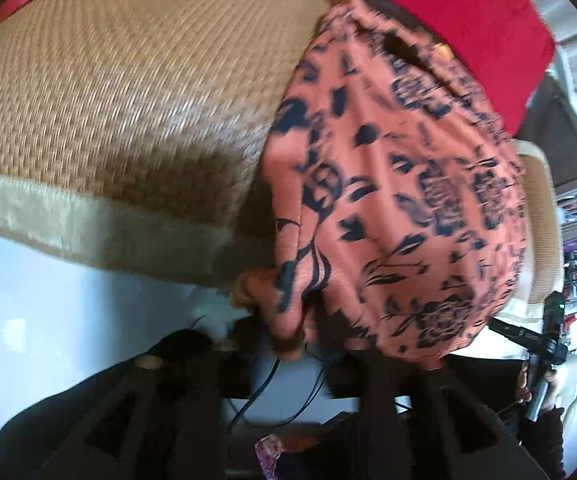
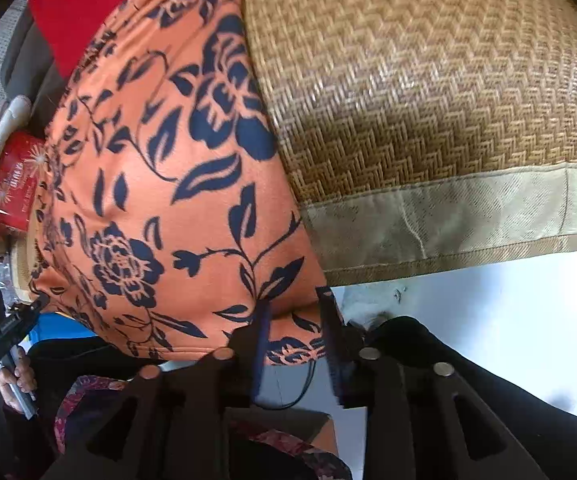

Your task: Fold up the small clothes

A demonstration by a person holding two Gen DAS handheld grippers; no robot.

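Looking down through the left wrist view: an orange cloth [image 1: 400, 200] with a dark blue flower print lies bunched on a woven straw mat [image 1: 128, 88], its near end hanging over the mat's pale fabric border [image 1: 88, 220] toward the camera. Left tongs [image 1: 288, 344] sit at the cloth's lower edge, much blurred; the cloth covers the fingertips, so whether they press on it cannot be told. A red cloth [image 1: 468, 12] lies past the far end of the orange one. At the right edge a hand [image 1: 544, 392] holds the other tool's handle. Thin black cable [image 1: 272, 396] loops below the tongs. White floor [image 1: 48, 300] shows under the mat's edge. Right wrist view: the same orange cloth [image 2: 160, 184] fills the left half, lying on the mat [image 2: 428, 80] and drooping over the border [image 2: 448, 216]. Right tongs [image 2: 296, 328] stand parted, a dark finger [image 2: 262, 320] on each side of the cloth's lowest corner; the corner hangs between them, and the pads look apart from the fabric rather than clamped on it. Red cloth [image 2: 80, 4] at the upper left, a red tin [image 2: 16, 184] beside the orange cloth at the left edge. A hand [image 2: 12, 384] at the lower left grips the left tool's handle.
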